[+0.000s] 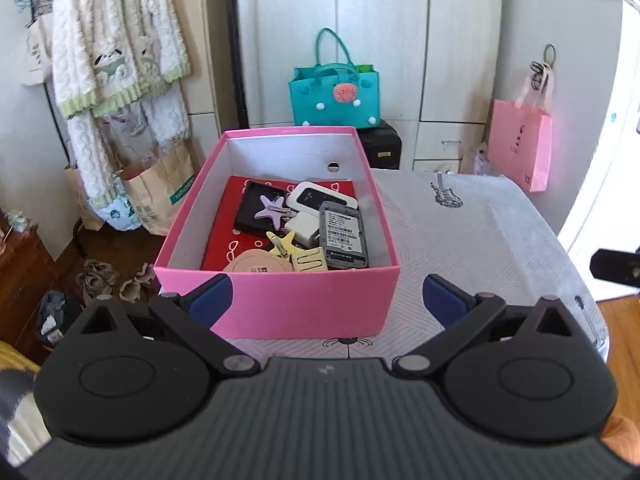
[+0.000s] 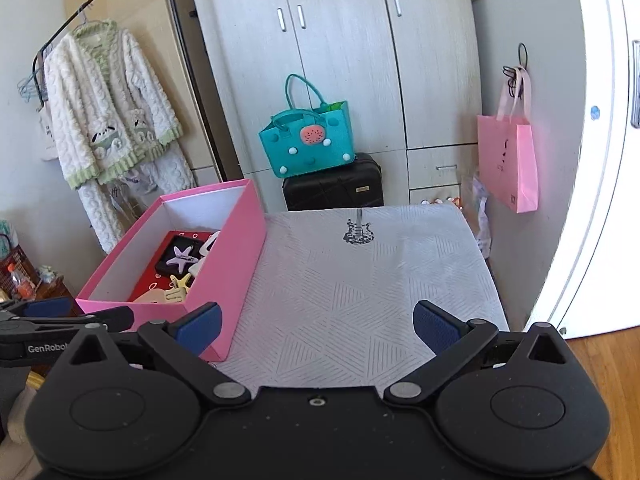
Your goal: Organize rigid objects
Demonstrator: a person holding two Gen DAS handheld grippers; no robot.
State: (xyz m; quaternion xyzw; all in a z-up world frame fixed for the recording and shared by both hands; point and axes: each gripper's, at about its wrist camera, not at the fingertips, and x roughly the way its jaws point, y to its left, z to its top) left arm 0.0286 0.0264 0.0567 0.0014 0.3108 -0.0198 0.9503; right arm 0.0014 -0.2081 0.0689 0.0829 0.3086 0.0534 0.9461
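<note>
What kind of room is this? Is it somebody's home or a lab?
Most likely a bedroom in someone's home. A fluffy white robe hangs on a rack, tall wardrobe doors fill the back wall, and a black suitcase with a teal tote bag on it stands before them.

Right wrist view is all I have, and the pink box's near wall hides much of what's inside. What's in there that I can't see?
Observer: A grey device lies label up against the right wall of the pink box.
Operator: Anything next to it?
Observer: A white pocket router sits just behind it, toward the far wall.
Operator: Is the left gripper carrying something?
Observer: No, the left gripper is open and empty, in front of the box's near wall.
</note>
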